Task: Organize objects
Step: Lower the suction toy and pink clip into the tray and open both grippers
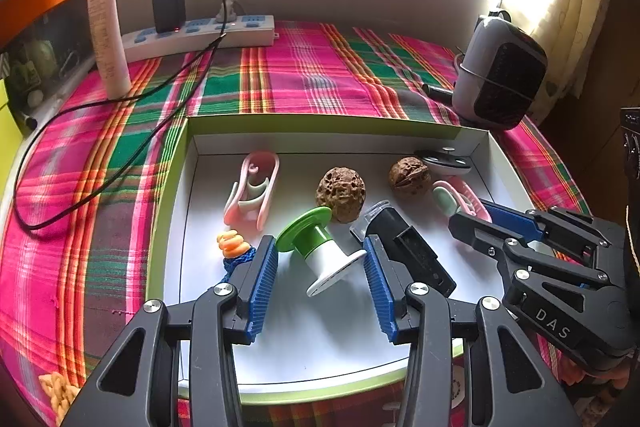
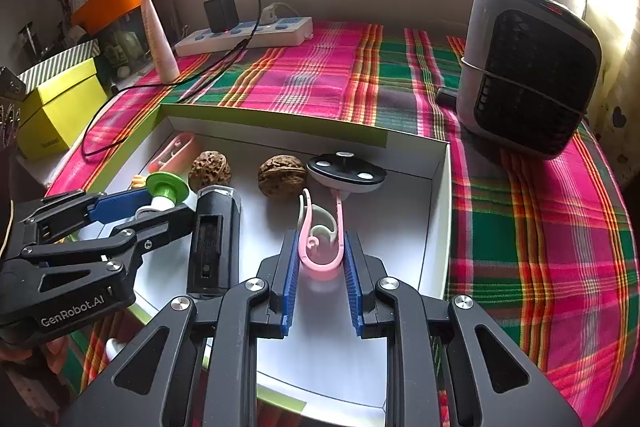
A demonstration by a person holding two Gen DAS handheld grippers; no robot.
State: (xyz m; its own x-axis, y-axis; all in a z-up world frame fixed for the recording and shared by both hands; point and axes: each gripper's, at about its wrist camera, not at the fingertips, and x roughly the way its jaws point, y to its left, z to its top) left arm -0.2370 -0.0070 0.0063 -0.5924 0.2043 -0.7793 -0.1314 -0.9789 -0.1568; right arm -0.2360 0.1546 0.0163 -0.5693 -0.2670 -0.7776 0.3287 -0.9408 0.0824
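While parked over white tray point(image 2: 436, 211): right gripper point(image 2: 320, 259) pinching pink clip point(image 2: 320, 247), frame centre; left gripper point(image 1: 320, 267) spread, straddling green-white spool point(image 1: 320, 247), not gripping.

A shallow white box with a lime-green rim point(image 1: 168, 187) lies on the plaid-covered desk and holds the small things. Inside lie two brown walnuts point(image 1: 341, 193) point(image 1: 410, 177) side by side, a pink clip point(image 1: 252, 189) at the far left, a green-and-white spool point(image 1: 320, 247) tipped on its side, and a black rectangular device with a clear cap point(image 1: 408, 247). A second pink clip point(image 2: 322, 241) stands near a black-and-white disc point(image 2: 347, 173) in the far right corner.
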